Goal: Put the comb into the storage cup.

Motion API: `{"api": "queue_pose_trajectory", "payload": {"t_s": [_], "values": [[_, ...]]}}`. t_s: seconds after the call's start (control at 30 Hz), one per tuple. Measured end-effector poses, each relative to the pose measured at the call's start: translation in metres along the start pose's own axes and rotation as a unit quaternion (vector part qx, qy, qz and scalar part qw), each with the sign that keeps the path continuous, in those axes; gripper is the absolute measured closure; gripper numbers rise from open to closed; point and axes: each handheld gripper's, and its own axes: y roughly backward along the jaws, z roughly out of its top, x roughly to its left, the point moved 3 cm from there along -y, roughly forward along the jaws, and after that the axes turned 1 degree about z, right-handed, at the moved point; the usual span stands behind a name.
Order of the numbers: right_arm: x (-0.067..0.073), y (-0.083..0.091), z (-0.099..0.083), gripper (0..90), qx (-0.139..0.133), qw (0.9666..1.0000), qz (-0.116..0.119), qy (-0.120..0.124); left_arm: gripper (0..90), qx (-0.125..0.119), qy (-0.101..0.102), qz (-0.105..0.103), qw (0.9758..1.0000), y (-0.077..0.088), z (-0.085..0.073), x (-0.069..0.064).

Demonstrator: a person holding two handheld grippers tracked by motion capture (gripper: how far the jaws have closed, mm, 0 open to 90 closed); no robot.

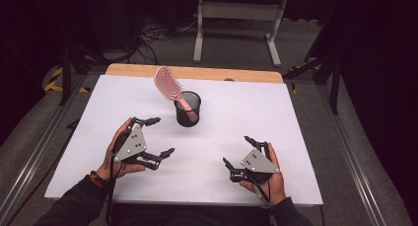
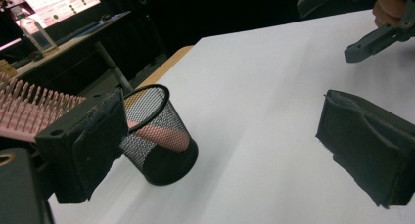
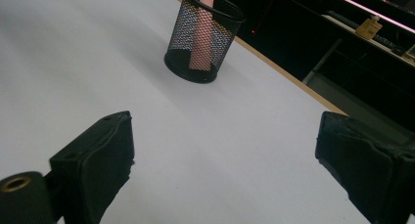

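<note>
A pink hairbrush [image 1: 166,84] stands handle-down in a black mesh cup [image 1: 187,109] at the middle of the white table top [image 1: 246,117], its bristled head leaning out to the back left. The cup [image 2: 159,138] and brush handle [image 2: 161,136] appear in the left gripper view, the cup [image 3: 201,38] and handle [image 3: 200,35] also in the right gripper view. My left gripper [image 1: 160,136] stands open just left of and in front of the cup, nothing between its jaws. My right gripper [image 1: 237,151] is open at the front right, holding nothing.
A wooden strip [image 1: 197,72] runs along the table's far edge. Beyond it stands a grey metal table frame [image 1: 236,18] with cables on the floor. Metal rails [image 1: 345,152] flank the table. A lit screen [image 2: 54,4] sits on a side desk.
</note>
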Motion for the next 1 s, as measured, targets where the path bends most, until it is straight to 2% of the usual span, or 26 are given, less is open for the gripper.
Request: {"api": "queue_pose_trajectory", "payload": {"t_s": [0.33,0.57,0.6,0.7,1.0], "values": [[0.001,0.000,0.000,7.8,0.001,1.0000,0.003,0.001,5.4,0.025,-0.011,0.009,0.9996,0.007,-0.016,0.000],[0.001,-0.001,0.000,7.8,0.001,1.0000,0.004,0.001,5.8,0.043,-0.006,0.011,0.9990,0.013,-0.030,0.002],[0.001,-0.001,0.000,7.8,0.001,1.0000,0.004,0.001,5.8,0.044,-0.001,0.009,0.9990,0.013,-0.032,0.001],[0.002,-0.001,0.000,7.7,0.001,1.0000,0.005,0.003,5.9,0.050,-0.008,0.011,0.9987,0.016,-0.036,0.001],[0.001,0.000,0.000,7.8,-0.002,1.0000,0.005,0.002,6.0,0.054,-0.006,0.017,0.9984,0.026,-0.043,0.001]]}}
